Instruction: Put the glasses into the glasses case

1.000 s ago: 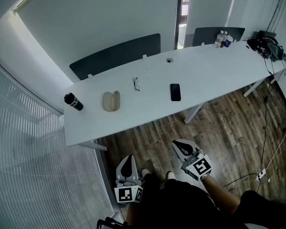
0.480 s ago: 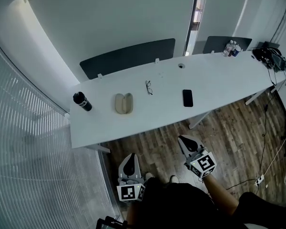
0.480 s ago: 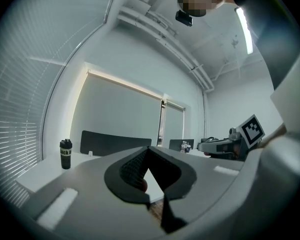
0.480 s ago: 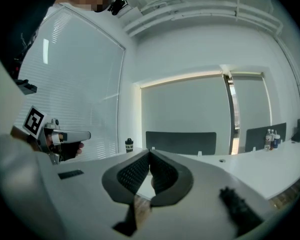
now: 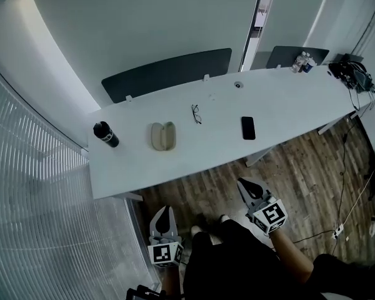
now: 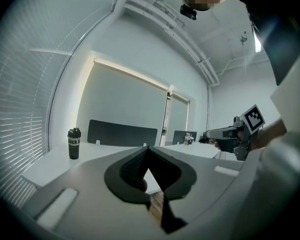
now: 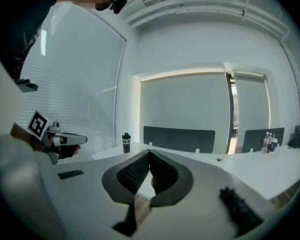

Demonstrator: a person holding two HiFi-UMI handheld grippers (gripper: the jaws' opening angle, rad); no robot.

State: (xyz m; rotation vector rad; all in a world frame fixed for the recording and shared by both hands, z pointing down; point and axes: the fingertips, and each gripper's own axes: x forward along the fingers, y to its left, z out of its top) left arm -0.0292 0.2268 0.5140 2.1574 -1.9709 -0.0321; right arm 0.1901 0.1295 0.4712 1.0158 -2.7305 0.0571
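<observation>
White table (image 5: 281, 105) well ahead of left tongs (image 5: 165, 210), right tongs (image 5: 244, 183); both closed, empty. Risk: thin glasses (image 5: 195, 114) slip at pinch.

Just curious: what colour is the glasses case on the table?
Beige. The case shows best in the head view.

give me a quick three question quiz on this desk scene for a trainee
1. True or false: the glasses already lie inside the glasses case.
2. Which thing on the table lies nearest the black bottle? A the glasses case B the glasses C the phone
3. What do the left gripper and right gripper hold?
Key: 1 false, they lie on the table apart from it. 2 A. 3 nothing; both are shut and empty.
</observation>
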